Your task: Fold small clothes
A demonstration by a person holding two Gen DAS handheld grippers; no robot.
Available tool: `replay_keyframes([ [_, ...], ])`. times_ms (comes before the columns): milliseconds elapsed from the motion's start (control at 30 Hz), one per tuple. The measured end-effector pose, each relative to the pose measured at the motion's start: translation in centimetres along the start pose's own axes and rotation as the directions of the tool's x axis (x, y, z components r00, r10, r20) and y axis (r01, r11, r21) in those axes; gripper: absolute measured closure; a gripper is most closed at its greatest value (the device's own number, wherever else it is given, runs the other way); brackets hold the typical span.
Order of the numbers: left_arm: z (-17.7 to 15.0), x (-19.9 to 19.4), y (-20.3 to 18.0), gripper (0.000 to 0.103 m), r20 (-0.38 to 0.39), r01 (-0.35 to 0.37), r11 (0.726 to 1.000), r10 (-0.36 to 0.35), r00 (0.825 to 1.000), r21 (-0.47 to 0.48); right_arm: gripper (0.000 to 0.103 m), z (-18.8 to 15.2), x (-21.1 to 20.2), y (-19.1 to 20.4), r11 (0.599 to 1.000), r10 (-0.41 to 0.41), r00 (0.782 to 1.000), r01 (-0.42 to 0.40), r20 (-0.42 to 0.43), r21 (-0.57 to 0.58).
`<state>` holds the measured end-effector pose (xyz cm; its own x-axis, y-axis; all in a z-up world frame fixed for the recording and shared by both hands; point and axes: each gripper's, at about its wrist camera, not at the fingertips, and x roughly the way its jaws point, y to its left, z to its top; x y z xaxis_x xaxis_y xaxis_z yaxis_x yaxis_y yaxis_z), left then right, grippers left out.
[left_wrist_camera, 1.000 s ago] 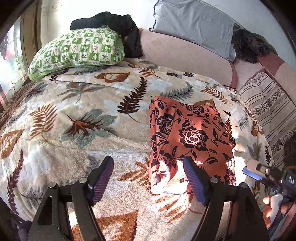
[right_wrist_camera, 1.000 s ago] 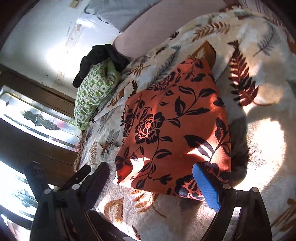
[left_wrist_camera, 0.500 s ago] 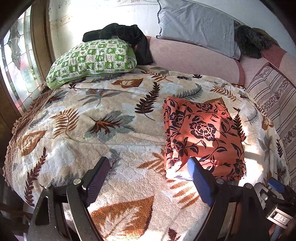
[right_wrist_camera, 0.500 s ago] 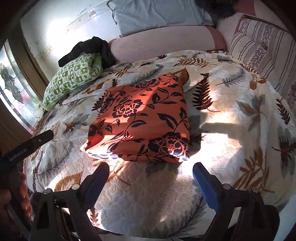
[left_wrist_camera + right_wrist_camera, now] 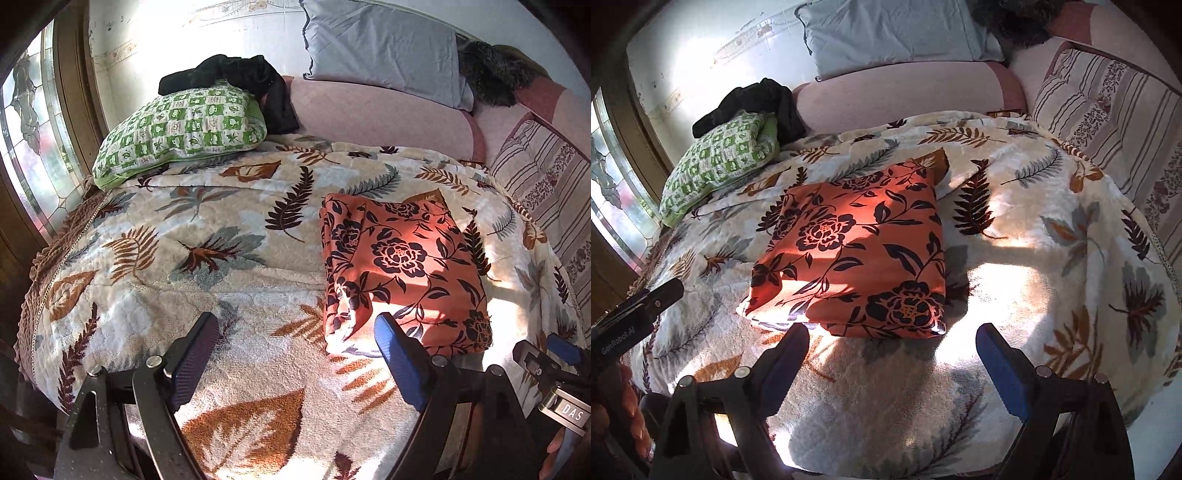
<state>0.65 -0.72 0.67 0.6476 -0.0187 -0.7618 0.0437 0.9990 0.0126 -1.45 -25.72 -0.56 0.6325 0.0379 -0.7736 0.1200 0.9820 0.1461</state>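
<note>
1. The left gripper (image 5: 295, 350) hangs over the bedspread with its 2 jaws wide apart and nothing between them.
2. The right gripper (image 5: 892, 356) is likewise spread, empty, just short of the garment's near edge.
3. The folded orange floral garment (image 5: 857, 251) lies flat on the leaf-patterned bedspread (image 5: 1052, 258), touching neither gripper.
4. Beyond it, a green checked pillow (image 5: 184, 129) carries a black garment (image 5: 236, 74); a grey pillow (image 5: 380, 48) leans against the wall.

Both wrist views look steeply down from the bed's (image 5: 155, 295) near edge, sharing the folded orange cloth (image 5: 857, 251).
</note>
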Motion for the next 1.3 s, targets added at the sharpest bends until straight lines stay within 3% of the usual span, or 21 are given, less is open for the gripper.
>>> replay_keyframes([
  [833, 0.7, 0.6, -0.5, 0.016, 0.006, -0.036, 0.999, 0.036, 0.999, 0.021, 0.01, 2.2, 0.6, 1.7, 0.998, -0.047, 0.999, 0.047, 0.009, -0.049],
  [1300, 1.4, -0.6, -1.7, 0.016, 0.023, -0.003, 1.0, 0.003, 1.0, 0.013, 0.01, 2.6, -0.4, 1.5, 0.994, -0.079, 0.997, 0.081, 0.025, -0.076],
])
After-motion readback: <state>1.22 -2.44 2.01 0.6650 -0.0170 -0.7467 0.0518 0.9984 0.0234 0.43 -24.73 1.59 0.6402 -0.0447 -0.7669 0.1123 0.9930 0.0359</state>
